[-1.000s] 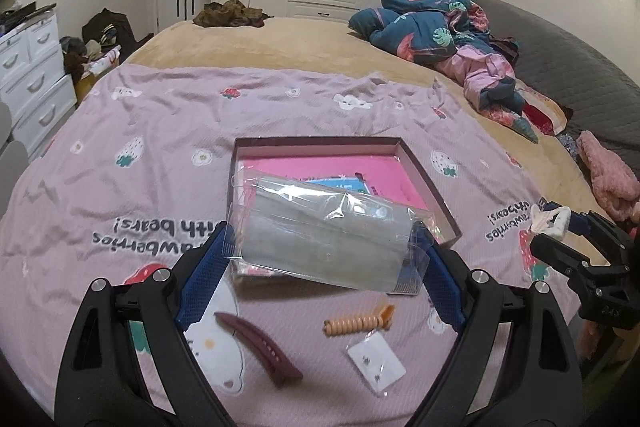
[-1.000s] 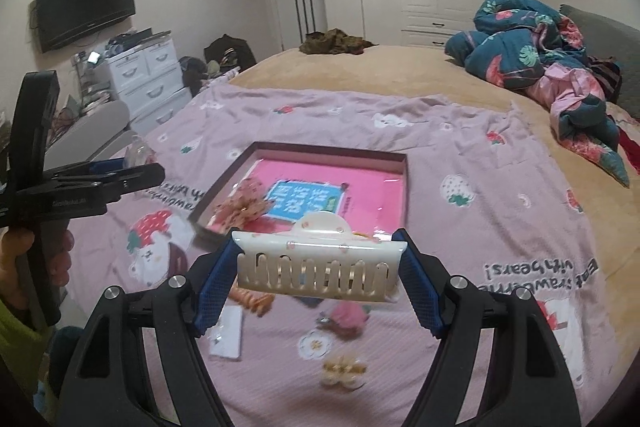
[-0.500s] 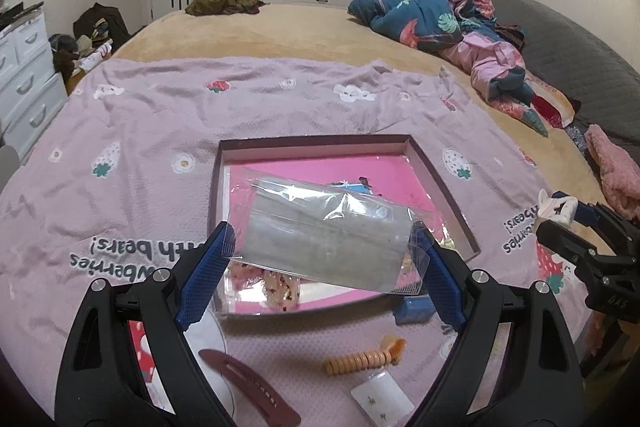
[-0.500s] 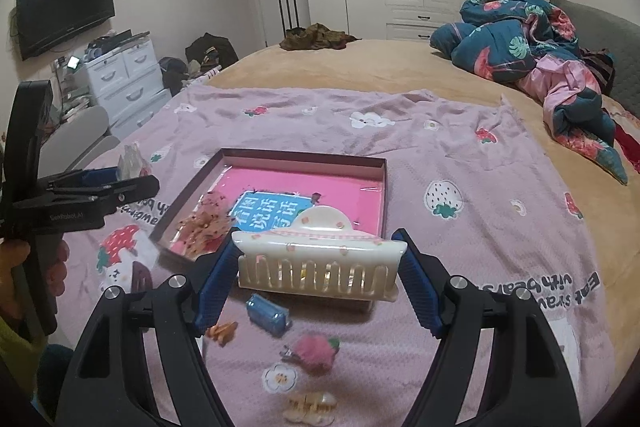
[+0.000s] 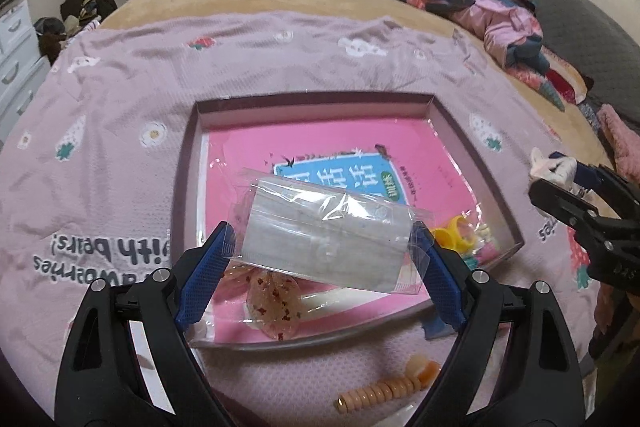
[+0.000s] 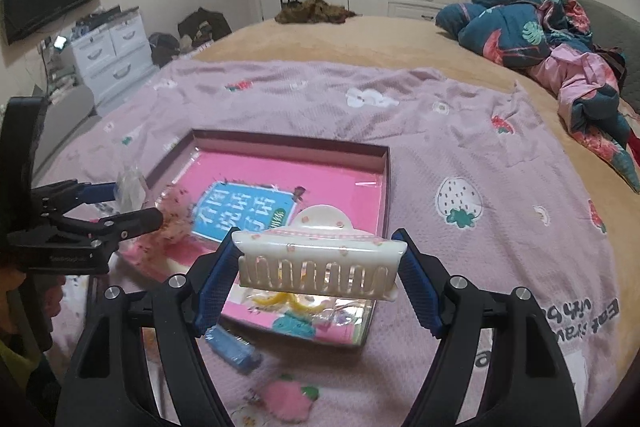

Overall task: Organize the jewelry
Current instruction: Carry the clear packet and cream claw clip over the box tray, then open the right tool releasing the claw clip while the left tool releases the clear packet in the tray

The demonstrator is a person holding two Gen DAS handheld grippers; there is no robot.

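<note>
Both grippers loaded, held over the box on the bed.

Left gripper [image 5: 322,247]: jaws clamped on the ends of a clear packet [image 5: 326,241]. Packet's long axis runs crosswise, jaw to jaw, slightly tilted, right end lower; it spans the full gap and sits over the near half of the box [image 5: 182,187].
Right gripper [image 6: 318,273]: jaws clamped on the ends of a white hair claw [image 6: 320,259]. Claw's long axis crosswise, teeth pointing down, arched handle up; it hangs above the box's near right corner.
Box lies open on the blanket [image 6: 460,131], pink card inside. Orange spiral tie [image 5: 378,389] on the blanket, just outside the near wall.
</note>
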